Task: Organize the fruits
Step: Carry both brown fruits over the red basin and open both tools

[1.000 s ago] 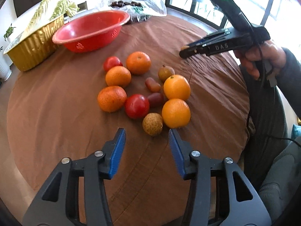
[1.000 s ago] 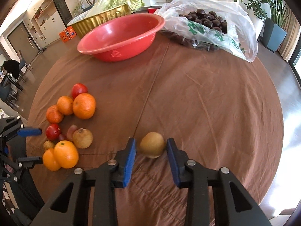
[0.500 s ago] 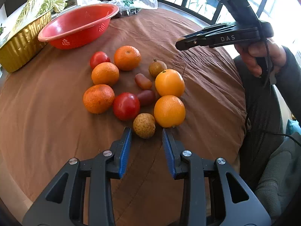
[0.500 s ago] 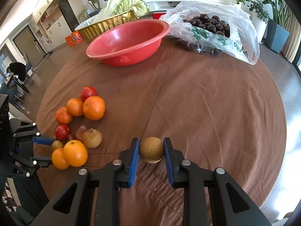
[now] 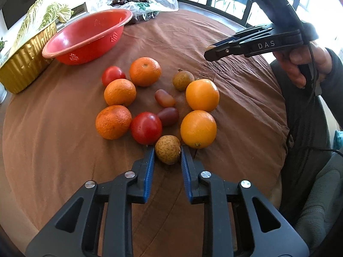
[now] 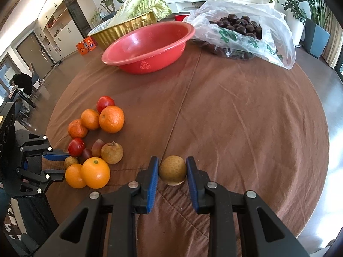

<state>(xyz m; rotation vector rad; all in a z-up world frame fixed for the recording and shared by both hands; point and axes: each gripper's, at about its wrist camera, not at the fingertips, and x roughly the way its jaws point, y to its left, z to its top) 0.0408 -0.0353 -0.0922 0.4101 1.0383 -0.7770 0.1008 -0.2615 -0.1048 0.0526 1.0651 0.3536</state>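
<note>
On the brown cloth lie several oranges (image 5: 198,129), two red tomatoes (image 5: 146,127), two small reddish oval fruits (image 5: 168,116) and a brown round fruit (image 5: 183,80). My left gripper (image 5: 167,148) is low at the near edge of this cluster. Its jaws are closing, and the blue pads (image 5: 150,162) touch both sides of a speckled brown fruit (image 5: 167,150) resting on the cloth. My right gripper (image 6: 172,160) is shut on a smooth brown fruit (image 6: 172,170), held above the cloth to the right of the cluster. An empty red bowl (image 6: 150,64) stands at the back.
Beside the red bowl (image 5: 90,49) stands a gold foil tray (image 5: 23,60) with a cabbage. A clear plastic bag of dark chestnuts (image 6: 242,27) lies at the back right. The person's hand (image 5: 300,64) holds the right gripper (image 5: 209,50) over the table's right side.
My left gripper came forward and narrowed its jaws around the speckled brown fruit. My right gripper closed onto the smooth brown fruit and has held it in place since.
</note>
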